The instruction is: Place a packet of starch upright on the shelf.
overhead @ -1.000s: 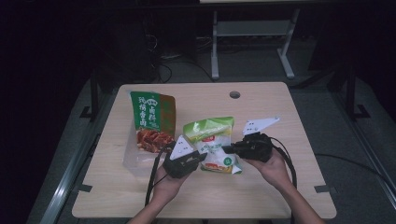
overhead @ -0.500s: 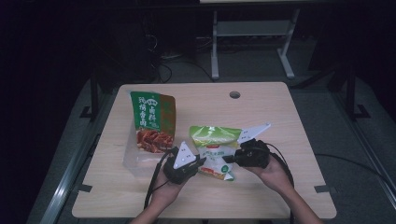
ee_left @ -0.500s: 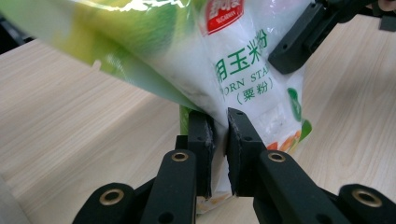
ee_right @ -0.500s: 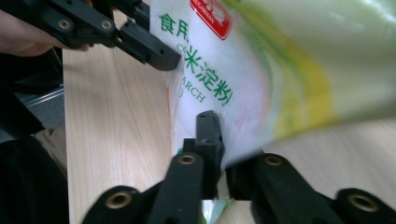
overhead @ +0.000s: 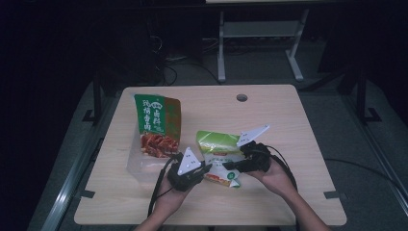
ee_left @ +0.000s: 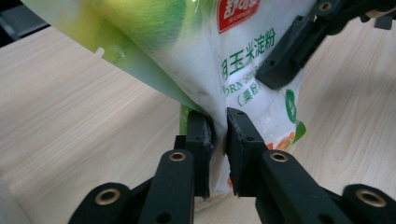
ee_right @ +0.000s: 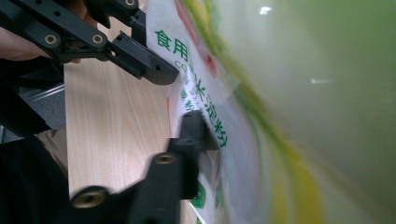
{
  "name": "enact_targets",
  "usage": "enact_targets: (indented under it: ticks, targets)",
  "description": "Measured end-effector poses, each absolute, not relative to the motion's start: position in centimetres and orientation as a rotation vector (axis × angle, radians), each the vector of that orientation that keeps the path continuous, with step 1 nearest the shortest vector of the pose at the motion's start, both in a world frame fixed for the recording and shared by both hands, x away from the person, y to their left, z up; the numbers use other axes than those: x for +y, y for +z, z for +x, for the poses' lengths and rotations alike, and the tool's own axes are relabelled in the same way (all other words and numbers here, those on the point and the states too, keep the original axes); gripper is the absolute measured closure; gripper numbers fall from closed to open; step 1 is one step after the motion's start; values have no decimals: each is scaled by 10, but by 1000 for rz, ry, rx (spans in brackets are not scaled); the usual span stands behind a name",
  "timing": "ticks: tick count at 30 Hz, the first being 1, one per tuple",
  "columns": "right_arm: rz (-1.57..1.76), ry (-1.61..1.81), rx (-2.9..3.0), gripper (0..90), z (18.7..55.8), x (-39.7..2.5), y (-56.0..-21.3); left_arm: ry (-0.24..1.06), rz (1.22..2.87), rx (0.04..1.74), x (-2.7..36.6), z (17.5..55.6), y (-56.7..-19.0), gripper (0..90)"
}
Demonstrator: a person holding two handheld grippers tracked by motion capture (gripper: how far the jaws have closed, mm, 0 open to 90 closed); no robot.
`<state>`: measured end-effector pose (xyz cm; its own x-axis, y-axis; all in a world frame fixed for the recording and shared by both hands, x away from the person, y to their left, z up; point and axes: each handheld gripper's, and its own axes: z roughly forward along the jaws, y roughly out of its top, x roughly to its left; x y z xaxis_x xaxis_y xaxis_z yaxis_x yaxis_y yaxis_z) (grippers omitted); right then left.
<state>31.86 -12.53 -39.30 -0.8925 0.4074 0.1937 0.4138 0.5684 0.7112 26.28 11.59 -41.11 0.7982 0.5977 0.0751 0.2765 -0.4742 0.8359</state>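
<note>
A green and white bag of corn starch hangs just above the wooden table near its front middle, held from both sides. My left gripper is shut on the bag's lower left edge. In the left gripper view its jaws pinch the bag, and the other gripper's jaw presses the printed face farther up. My right gripper is shut on the bag's right side. In the right gripper view one of its fingers lies against the bag, and the bag hides the other.
A green and orange snack bag stands upright in a clear plastic box on the table's left part. A round cable hole sits near the far edge. A metal frame stands on the floor beyond the table.
Both grippers have come slightly toward the table's front edge with the bag between them. The bag now lies lower and flatter.
</note>
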Motion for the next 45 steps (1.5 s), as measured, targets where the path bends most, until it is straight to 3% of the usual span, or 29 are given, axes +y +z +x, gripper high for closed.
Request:
enact_targets:
  ticks: [2,6,27,45]
  targets:
    - [-719,-1266,-2774,830,319,-127,-391,447,2078,652,116,263,-411,730]
    - [-740,-1274,-2750,871,320,-130,-391,402,2086,660,122,262,-411,680]
    - [-730,-1338,-2808,885,317,-125,-371,364,2096,626,139,241,-410,561]
    - [-609,-1373,-2830,887,336,-90,-332,315,2085,506,124,225,-415,475]
